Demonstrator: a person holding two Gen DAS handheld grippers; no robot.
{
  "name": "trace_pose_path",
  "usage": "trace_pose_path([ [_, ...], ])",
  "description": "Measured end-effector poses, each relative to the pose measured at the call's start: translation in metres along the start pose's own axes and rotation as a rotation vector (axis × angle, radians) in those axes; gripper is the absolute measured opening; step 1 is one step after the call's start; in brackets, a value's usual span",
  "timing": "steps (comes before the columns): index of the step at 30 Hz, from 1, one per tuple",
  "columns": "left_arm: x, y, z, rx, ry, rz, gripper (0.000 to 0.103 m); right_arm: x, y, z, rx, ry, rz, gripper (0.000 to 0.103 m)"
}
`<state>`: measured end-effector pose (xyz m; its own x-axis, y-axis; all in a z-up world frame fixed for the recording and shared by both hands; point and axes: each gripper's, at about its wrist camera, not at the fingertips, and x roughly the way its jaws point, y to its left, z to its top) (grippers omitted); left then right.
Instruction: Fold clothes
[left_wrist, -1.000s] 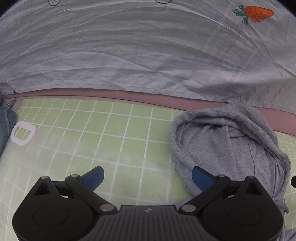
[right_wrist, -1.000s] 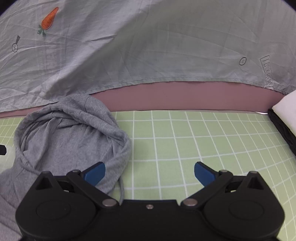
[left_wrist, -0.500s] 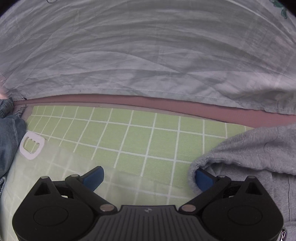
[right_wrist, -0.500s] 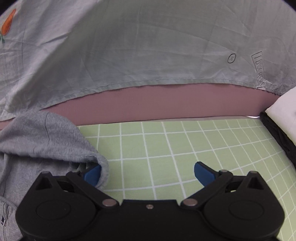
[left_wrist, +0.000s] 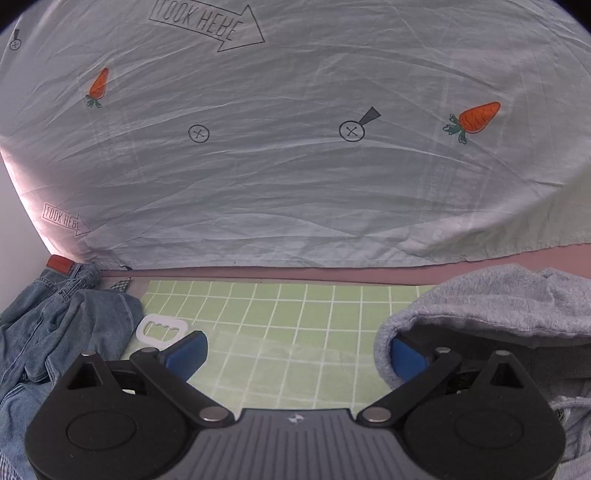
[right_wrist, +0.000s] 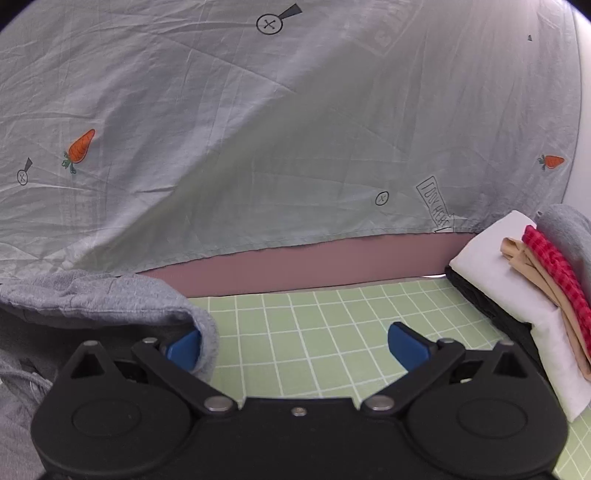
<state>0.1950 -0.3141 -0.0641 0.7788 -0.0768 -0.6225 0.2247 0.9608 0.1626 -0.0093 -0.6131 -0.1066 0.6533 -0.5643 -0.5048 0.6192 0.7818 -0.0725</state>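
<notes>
We hold both tongs wide at the grey hoodie's (left_wrist: 491, 306) hood, one on each side: the left tongs (left_wrist: 295, 350) have a pad under its left rim, the right tongs (right_wrist: 295, 345) under its right rim, probably ready to pinch. Beyond the hoodie lies the green mat (right_wrist: 332, 325), then the printed sheet (left_wrist: 295, 166).

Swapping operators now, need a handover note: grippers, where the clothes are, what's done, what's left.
Left gripper: open, its right finger tucked inside the grey hoodie hood opening.
Right gripper: open, its left finger just inside the hood edge; nothing clamped.
Hoodie lies between the two grippers on the green grid mat, unfolded.
Jeans crumpled at the mat's left edge, a white plastic ring beside them.
Folded stack at the right edge.
Left: fold hoodie, probably jeans next.
</notes>
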Motion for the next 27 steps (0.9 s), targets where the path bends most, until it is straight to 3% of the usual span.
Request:
trace_pose_path([
  [14, -0.065, 0.028, -0.081, -0.056, 0.038, -0.002, 0.101, -0.084, -0.013, -0.053, 0.008, 0.013, 0.011, 0.103],
  [19, -0.066, 0.027, -0.106, -0.048, 0.14, -0.012, 0.101, -0.092, -0.015, -0.071, -0.006, 0.053, 0.018, 0.103],
  [24, -0.064, 0.022, -0.121, -0.031, 0.203, -0.013, 0.101, -0.091, -0.013, -0.081, -0.023, 0.084, 0.02, 0.103],
  [27, -0.067, 0.021, -0.12, -0.058, 0.202, -0.044, 0.101, -0.091, -0.012, -0.083, -0.023, 0.099, 0.033, 0.103],
])
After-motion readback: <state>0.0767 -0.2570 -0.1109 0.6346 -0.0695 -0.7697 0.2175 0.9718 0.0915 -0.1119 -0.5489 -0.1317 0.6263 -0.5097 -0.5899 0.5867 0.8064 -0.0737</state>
